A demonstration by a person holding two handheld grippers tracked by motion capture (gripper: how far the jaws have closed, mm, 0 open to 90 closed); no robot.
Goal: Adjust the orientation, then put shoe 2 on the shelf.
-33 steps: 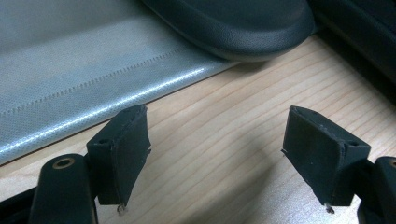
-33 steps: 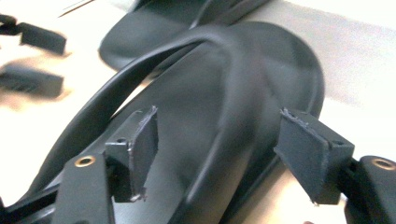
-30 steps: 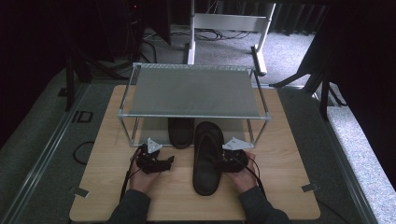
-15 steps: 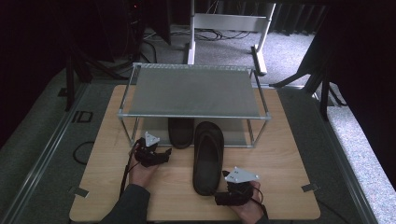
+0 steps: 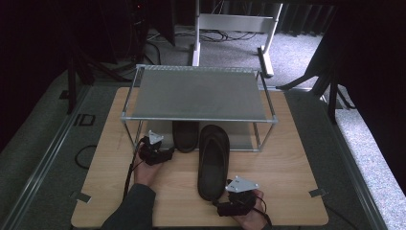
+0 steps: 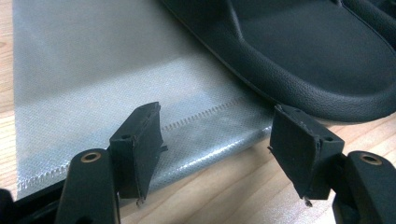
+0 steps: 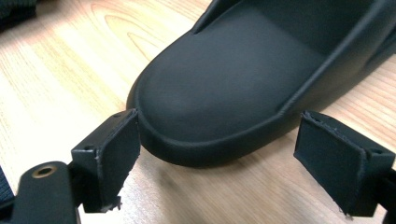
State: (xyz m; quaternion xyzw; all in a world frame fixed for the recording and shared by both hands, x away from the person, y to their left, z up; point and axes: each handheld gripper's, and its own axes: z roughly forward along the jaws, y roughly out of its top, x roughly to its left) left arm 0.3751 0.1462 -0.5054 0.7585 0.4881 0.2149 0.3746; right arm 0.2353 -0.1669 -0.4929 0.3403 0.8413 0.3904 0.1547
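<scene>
1. The right gripper (image 5: 225, 209), near 6 o'clock on the table, has its jaws spread wide and has just been opening them. The rounded end of the near slipper (image 7: 233, 79) sits between the two pads; the left pad looks right at its edge, the right pad stands clear, and nothing is gripped.
2. The left gripper (image 5: 168, 154), near 9 o'clock, has its jaws partly apart and has just been narrowing them. Nothing lies between them; they hang over the front hem of a grey mesh sheet (image 6: 93, 84), with the far slipper (image 6: 317, 51) just beyond at 1 o'clock.
3. Count: two black slippers, two grippers, one metal-framed rack (image 5: 198, 96), one wooden table (image 5: 292, 167).
4. The near slipper (image 5: 213, 160) lies lengthwise mid-table, its far end just under the rack's front rail.
5. The far slipper (image 5: 185, 136) sits beneath the rack; its far half is hidden by the mesh shelf.
6. Both hands are partly cut off at the bottom edge.
</scene>
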